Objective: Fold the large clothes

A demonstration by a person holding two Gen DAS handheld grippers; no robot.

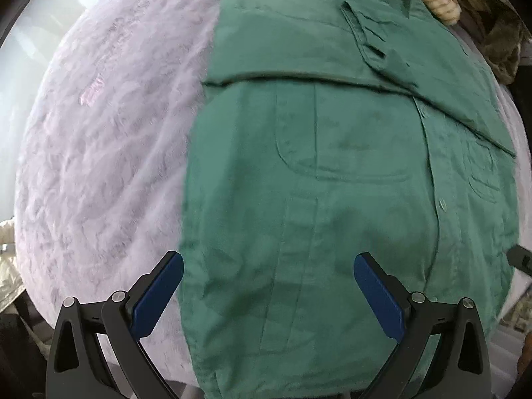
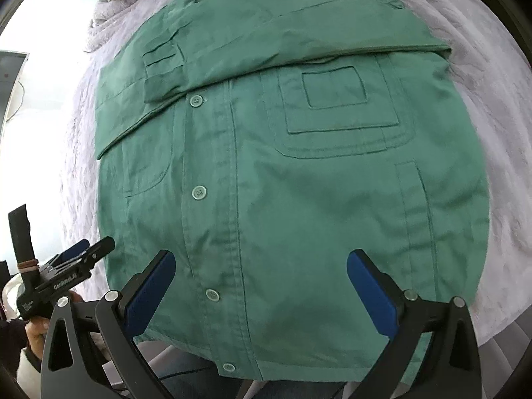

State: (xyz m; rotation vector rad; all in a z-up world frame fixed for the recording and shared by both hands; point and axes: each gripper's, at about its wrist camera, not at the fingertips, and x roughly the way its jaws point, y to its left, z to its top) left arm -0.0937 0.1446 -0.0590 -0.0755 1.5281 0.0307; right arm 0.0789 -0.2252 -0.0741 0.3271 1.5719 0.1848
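Shirt buttons [image 2: 199,193] clearest from right.

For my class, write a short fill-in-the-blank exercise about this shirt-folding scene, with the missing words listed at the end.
1. The shirt on the fuzzy blanket is ____ in colour.
2. The jaws of the right gripper stand ____, holding nothing.
3. A ____ is folded across the shirt's chest, its cuff lying above the top visible button.
4. The left gripper hovers over the shirt's ____ edge.

Missing words: green; open; sleeve; bottom
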